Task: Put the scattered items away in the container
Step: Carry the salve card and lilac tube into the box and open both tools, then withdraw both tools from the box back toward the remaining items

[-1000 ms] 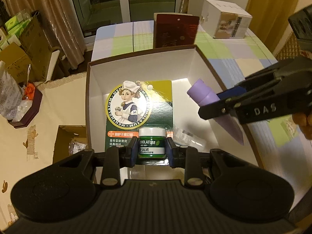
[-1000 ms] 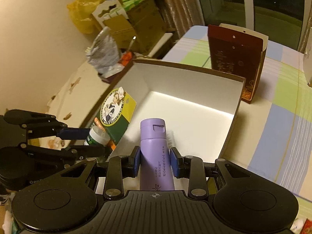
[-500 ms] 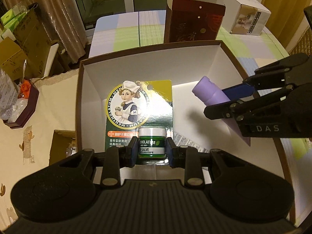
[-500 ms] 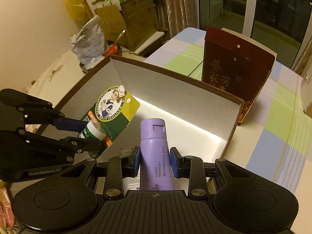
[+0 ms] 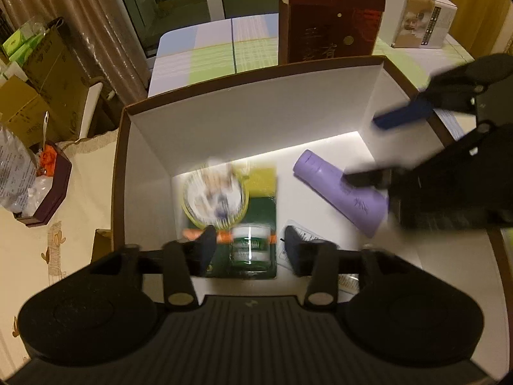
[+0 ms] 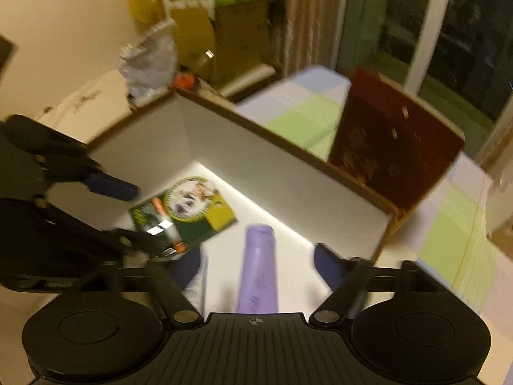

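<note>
The left gripper point(image 5: 248, 250) gapes wide over one green salve card point(image 5: 239, 224), its print blurred. The right gripper point(image 6: 256, 264) is wide too, one purple tube point(image 6: 258, 272) lying loose between its fingers. Both things lie in the box point(image 5: 243, 118), the tube at 3 o'clock of the card. One red carton point(image 5: 330, 29) stands on the table point(image 5: 208, 54) at the box's 12 o'clock.

Likely home: checked tablecloth point(image 5: 208, 61), curtains point(image 5: 86, 16), stacked cardboard boxes point(image 5: 48, 64).
</note>
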